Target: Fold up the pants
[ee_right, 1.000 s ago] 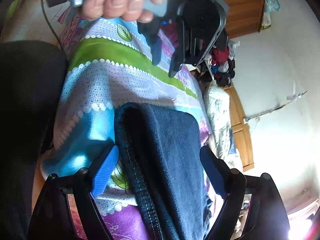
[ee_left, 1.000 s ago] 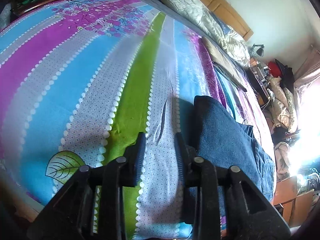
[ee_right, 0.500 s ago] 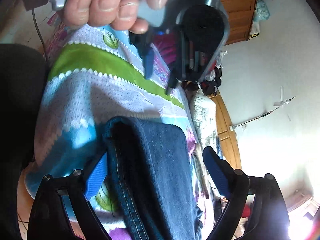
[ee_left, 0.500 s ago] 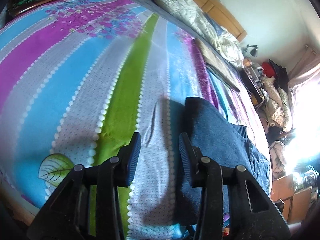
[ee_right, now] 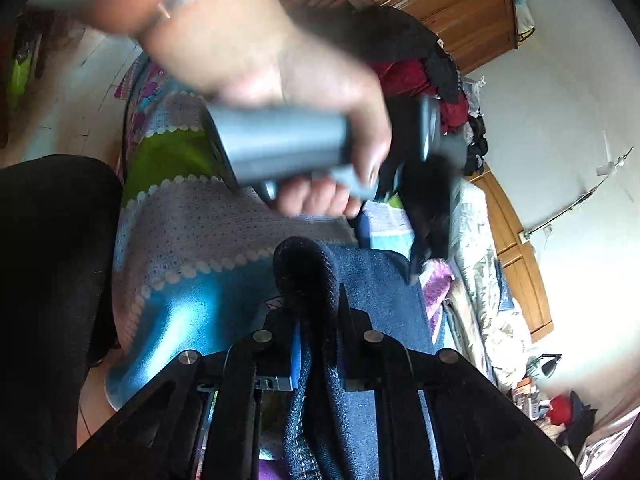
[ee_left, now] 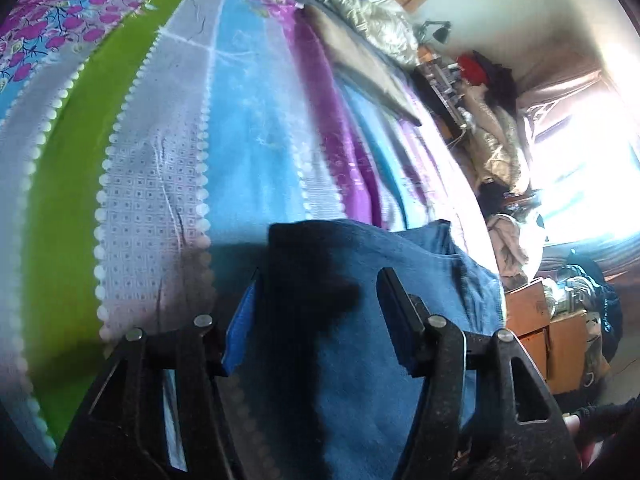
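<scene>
Dark blue denim pants (ee_left: pixel 404 280) lie folded on the striped bedsheet (ee_left: pixel 160 168) near the bed's front edge. My left gripper (ee_left: pixel 316 300) is open, with one finger on each side of the pants' shaded folded end and a gap to each. In the right wrist view my right gripper (ee_right: pixel 318 332) is shut on the rolled, stitched edge of the pants (ee_right: pixel 384 288), which bulges up between the jaws. A person's hand (ee_right: pixel 280 80) holds the left gripper's grey handle (ee_right: pixel 280 148) just beyond that edge; its fingers are blurred.
A crumpled quilt (ee_left: pixel 372 8) lies along the bed's far side. Beyond the right edge stand cardboard boxes (ee_left: pixel 560 340) and piled clothes. A wooden wardrobe (ee_right: pixel 460 8) is behind. A dark-clothed leg (ee_right: pixel 48 260) is at the bed's near edge.
My right gripper has shut on the folded edge of the pants. My left gripper has swung right from over the sheet, opened wider, and now straddles the pants' end.
</scene>
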Demonstrator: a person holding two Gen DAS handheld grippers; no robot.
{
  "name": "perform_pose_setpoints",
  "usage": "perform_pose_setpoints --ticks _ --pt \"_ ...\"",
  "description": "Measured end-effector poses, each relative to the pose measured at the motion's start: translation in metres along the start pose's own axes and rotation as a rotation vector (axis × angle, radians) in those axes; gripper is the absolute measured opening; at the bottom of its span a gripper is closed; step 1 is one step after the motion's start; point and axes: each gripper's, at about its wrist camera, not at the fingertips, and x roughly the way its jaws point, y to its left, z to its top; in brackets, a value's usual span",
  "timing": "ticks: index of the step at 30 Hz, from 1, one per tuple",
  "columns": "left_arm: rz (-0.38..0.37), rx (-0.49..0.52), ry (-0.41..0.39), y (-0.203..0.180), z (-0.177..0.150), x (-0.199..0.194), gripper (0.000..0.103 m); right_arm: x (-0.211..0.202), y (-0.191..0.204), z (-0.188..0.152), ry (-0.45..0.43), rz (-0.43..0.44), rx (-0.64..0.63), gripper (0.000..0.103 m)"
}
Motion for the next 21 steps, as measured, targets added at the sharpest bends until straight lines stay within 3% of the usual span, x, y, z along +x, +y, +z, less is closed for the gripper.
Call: perform_pose_setpoints --ticks 3,5,7,11,16,19,21 --pt "-0.017 0.022 -0.056 0.006 0.006 0.010 0.065 0.004 -0.003 -0.003 0.002 0.034 0.016 0.014" --pt "-0.027 0.039 -0.077 0.007 0.005 0.009 0.060 0.002 -0.003 -0.005 0.002 0.047 0.025 0.014" --pt "-0.047 0.067 -0.076 0.005 -0.001 0.009 0.038 0.002 -0.004 -0.007 0.002 0.064 0.036 0.014" --pt "-0.037 0.086 -0.087 0.000 -0.006 0.005 0.038 0.008 -0.001 -0.014 0.002 0.061 0.022 0.019" --pt "-0.093 0.033 -0.071 0.013 0.000 0.006 0.043 0.019 0.011 -0.016 -0.001 0.030 -0.004 0.035" --pt "-0.070 0.044 -0.067 0.011 0.000 0.008 0.042 0.025 0.010 -0.013 -0.011 0.026 0.006 0.034" --pt "-0.046 0.072 -0.068 0.007 0.000 0.010 0.036 0.030 0.009 -0.012 -0.012 0.039 0.010 0.024"
